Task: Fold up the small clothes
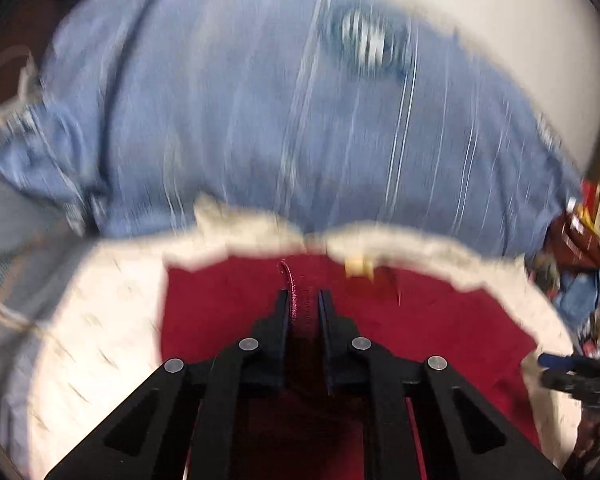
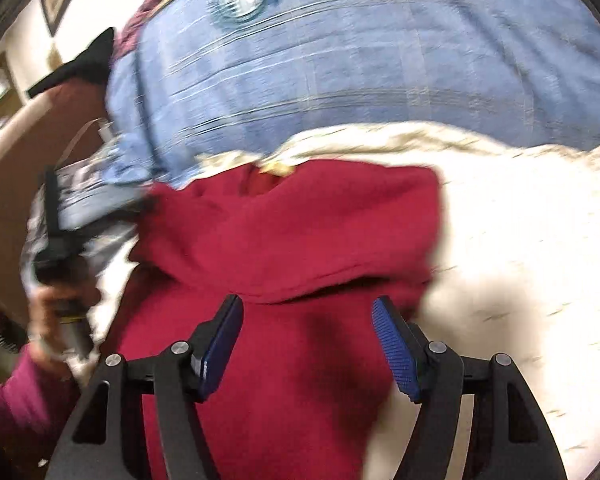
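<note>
1. We see a blue bedspread with a white cloth on it; the red garment lies on that cloth, partly folded.
2. Left claw is pinching a red garment edge, likely mid-fold; next we judge it carries the edge across.
3. Right claw hangs spread over the garment, gripping nothing.
4. A hand holds the left tool, angled down.

Both tools share one build: matte black linkage arms with triangular cut-outs and round silver rivets at the pivots. The right gripper carries ribbed blue pads on its fingers. The left gripper has dark, narrow fingers. At nine o'clock in the right wrist view, a magenta sleeve covers the forearm.
</note>
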Motion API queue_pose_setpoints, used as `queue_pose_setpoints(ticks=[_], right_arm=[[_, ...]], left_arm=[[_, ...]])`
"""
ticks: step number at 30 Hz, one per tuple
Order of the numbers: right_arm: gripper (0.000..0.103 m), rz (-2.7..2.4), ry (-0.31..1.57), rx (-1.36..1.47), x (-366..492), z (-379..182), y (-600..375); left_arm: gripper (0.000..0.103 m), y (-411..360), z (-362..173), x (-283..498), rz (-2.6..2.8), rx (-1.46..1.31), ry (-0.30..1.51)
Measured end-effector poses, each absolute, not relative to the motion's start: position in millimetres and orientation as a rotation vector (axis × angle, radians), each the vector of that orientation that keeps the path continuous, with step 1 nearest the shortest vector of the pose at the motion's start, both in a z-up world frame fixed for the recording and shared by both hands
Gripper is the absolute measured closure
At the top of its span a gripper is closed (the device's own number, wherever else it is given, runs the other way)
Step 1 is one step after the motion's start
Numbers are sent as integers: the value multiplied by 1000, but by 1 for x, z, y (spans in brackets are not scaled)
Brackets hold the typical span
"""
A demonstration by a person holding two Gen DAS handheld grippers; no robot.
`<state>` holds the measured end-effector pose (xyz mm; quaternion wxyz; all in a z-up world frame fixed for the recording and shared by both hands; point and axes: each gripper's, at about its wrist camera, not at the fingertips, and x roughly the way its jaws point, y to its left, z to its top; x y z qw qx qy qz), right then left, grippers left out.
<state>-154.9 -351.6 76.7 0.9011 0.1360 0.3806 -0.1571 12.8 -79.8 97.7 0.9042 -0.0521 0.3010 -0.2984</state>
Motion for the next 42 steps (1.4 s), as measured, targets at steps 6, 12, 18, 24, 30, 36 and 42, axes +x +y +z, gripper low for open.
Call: queue_pose_setpoints(ticks=[6, 12, 18, 24, 30, 36, 42], right_arm=[[33, -378, 803, 412, -139, 65, -374], [29, -450, 775, 453, -119, 62, -393], [86, -476, 837, 320, -121, 60, -395], [79, -565, 854, 415, -137, 43, -416], [57, -638, 717, 312, -138, 84, -399], [59, -484, 791, 285, -67, 60, -391], [61, -604, 842, 273, -30, 28, -427]], left_arm=[[91, -72, 73, 35, -558, -114, 731], [91, -94, 71, 43, -561, -87, 754], [77, -91, 64, 33, -583, -82, 759], [64, -100, 40, 36, -543, -24, 845], [51, -97, 54, 31, -511, -33, 788], [40, -95, 41, 28, -414, 13, 813], [35, -103, 34, 33, -403, 29, 833]])
